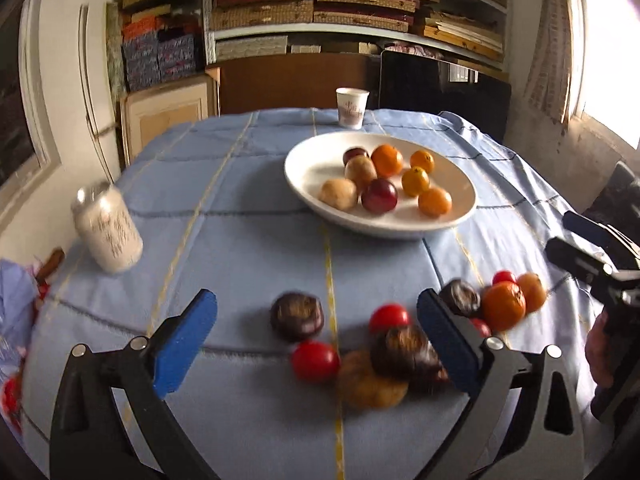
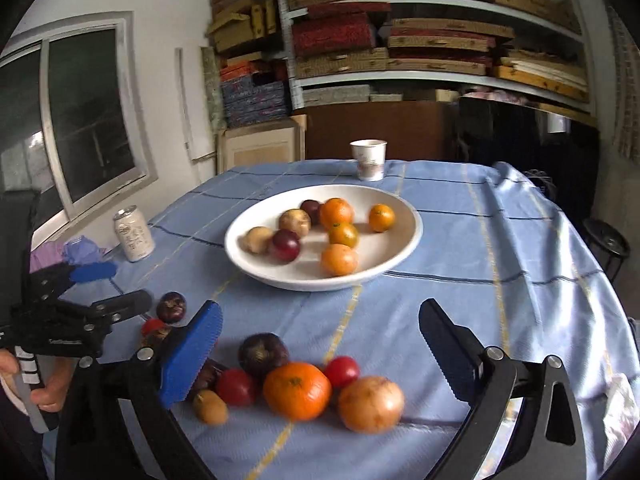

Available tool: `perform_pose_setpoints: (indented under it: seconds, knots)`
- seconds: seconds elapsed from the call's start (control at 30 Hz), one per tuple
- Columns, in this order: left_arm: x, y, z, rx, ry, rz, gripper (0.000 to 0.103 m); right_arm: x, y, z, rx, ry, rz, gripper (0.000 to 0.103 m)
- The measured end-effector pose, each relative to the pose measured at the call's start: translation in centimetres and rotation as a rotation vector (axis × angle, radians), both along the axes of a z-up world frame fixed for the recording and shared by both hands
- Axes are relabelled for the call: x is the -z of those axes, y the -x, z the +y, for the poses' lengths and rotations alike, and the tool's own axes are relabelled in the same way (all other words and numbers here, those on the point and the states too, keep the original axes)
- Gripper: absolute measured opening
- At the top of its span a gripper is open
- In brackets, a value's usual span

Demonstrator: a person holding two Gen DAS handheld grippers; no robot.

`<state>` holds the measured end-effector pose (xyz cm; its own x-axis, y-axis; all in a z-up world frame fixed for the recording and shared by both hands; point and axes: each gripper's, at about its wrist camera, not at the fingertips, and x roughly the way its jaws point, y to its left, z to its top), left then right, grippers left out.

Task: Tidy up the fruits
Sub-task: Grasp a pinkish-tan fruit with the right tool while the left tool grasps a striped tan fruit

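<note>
A white bowl (image 1: 316, 168) (image 2: 240, 248) on the blue tablecloth holds several oranges, dark red plums and tan fruits. Nearer me, loose fruits lie in a cluster. In the left wrist view my left gripper (image 1: 318, 340) stands open over a dark fruit (image 1: 297, 316), a red tomato (image 1: 315, 361) and a tan fruit (image 1: 372, 384), touching none. In the right wrist view my right gripper (image 2: 320, 356) is open above an orange (image 2: 297, 390), a tan fruit (image 2: 371, 404) and a dark fruit (image 2: 263, 354). Each gripper shows in the other's view: the right gripper (image 1: 560, 234) and the left gripper (image 2: 124, 286).
A paper cup (image 1: 352, 108) (image 2: 369, 159) stands at the table's far edge behind the bowl. A white drink can (image 1: 108, 228) (image 2: 134, 234) stands at the left, beside crumpled purple plastic (image 2: 76, 250). Shelves of stacked boxes fill the back wall.
</note>
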<state>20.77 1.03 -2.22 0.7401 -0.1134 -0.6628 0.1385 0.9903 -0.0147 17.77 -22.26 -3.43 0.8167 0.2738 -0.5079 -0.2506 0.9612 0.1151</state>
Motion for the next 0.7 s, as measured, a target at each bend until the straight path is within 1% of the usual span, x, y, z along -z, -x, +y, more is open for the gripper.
perform_pose_setpoints:
  seconds: [0.03,0.07,0.13,0.17,0.2,0.23,0.3,0.33,0.37,0.5,0.53,0.57,0.67,0.7]
  knots:
    - [0.3,0.3,0.3,-0.011,0.004,0.002,0.098,0.2,0.2,-0.5,0.019,0.000,0.012,0.099]
    - [0.5,0.4,0.5,-0.017,0.007,0.002,0.098,0.5,0.0,-0.9,0.021,-0.003,0.043,0.099]
    - [0.5,0.8,1.0,-0.028,0.023,-0.001,0.098,1.4,-0.6,-1.7,-0.004,-0.038,0.136,0.097]
    - [0.5,0.8,1.1,-0.030,0.030,-0.006,0.098,1.7,-0.8,-2.1,-0.023,-0.059,0.177,0.090]
    - [0.4,0.9,1.2,-0.034,0.035,-0.013,0.098,2.0,-0.8,-2.3,-0.041,-0.066,0.204,0.086]
    - [0.3,1.1,1.3,-0.042,0.034,-0.023,0.098,2.3,-0.8,-2.4,-0.077,-0.061,0.239,0.085]
    - [0.1,1.3,1.4,-0.072,0.012,-0.053,0.098,2.7,-0.4,-2.5,-0.107,-0.026,0.252,0.080]
    - [0.1,1.4,1.4,-0.078,0.004,-0.056,0.098,2.9,-0.1,-2.5,-0.112,0.002,0.248,0.079]
    - [-0.1,1.3,1.5,-0.076,0.008,-0.053,0.098,3.1,0.3,-2.5,-0.119,0.040,0.240,0.078]
    - [-0.1,1.0,2.0,-0.059,0.066,-0.028,0.098,3.9,0.6,-2.7,-0.118,0.097,0.248,0.075]
    - [0.0,0.9,2.1,-0.057,0.079,-0.019,0.098,4.1,0.6,-2.8,-0.116,0.107,0.254,0.073]
    - [0.0,0.9,2.2,-0.059,0.084,-0.016,0.098,4.2,0.4,-2.9,-0.116,0.117,0.258,0.067]
    - [0.0,0.7,2.5,-0.065,0.091,-0.012,0.098,4.9,0.0,-3.0,-0.117,0.142,0.295,0.056]
    - [0.1,0.7,2.5,-0.064,0.095,-0.009,0.098,5.0,-0.3,-2.9,-0.120,0.141,0.305,0.054]
